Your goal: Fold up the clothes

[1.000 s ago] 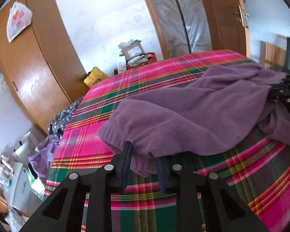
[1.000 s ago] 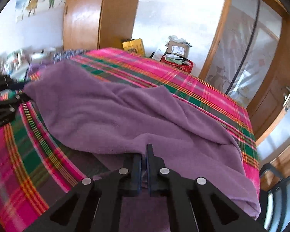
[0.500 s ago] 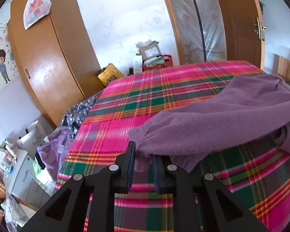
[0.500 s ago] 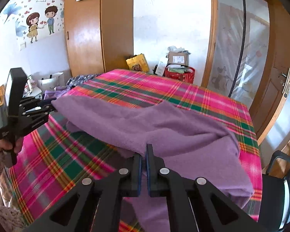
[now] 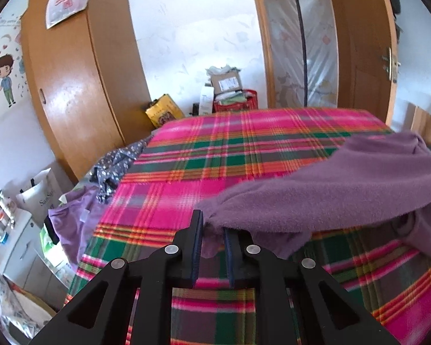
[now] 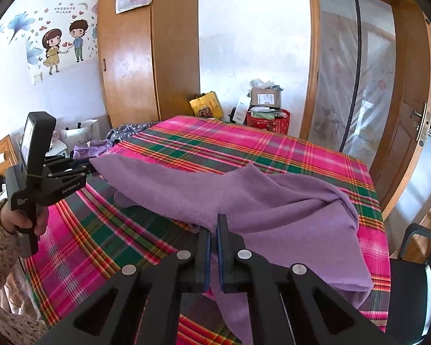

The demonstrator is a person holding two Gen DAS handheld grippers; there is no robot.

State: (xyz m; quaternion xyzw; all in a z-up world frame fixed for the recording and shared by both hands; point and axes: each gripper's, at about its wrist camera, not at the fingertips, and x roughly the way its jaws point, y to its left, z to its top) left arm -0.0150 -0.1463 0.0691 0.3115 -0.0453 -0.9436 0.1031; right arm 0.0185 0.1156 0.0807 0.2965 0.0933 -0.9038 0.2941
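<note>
A purple fleece garment (image 5: pixel 344 189) (image 6: pixel 273 207) is lifted off a bed with a pink and green plaid cover (image 5: pixel 215 149) (image 6: pixel 244 146). Its near edge is stretched between my two grippers, and the rest sags onto the bed at the right. My left gripper (image 5: pixel 212 224) has one corner of the fleece between its pads, and its jaws are closing on it. The right wrist view shows the left gripper (image 6: pixel 92 169) at the far left, held by a hand (image 6: pixel 23 221). My right gripper (image 6: pixel 214 224) is shut on the garment's other edge, and fabric hangs below it.
A wooden wardrobe (image 5: pixel 71 86) stands left of the bed. A patterned dark cloth (image 5: pixel 112 169) and a purple cloth (image 5: pixel 71 224) lie off the bed's left side. Boxes and a red basket (image 5: pixel 232 97) sit behind the bed. A dark chair (image 6: pixel 416 273) is at the right.
Both grippers have risen with the garment, so its near edge is now off the bed and taut between them. The left jaws have narrowed onto the corner.
</note>
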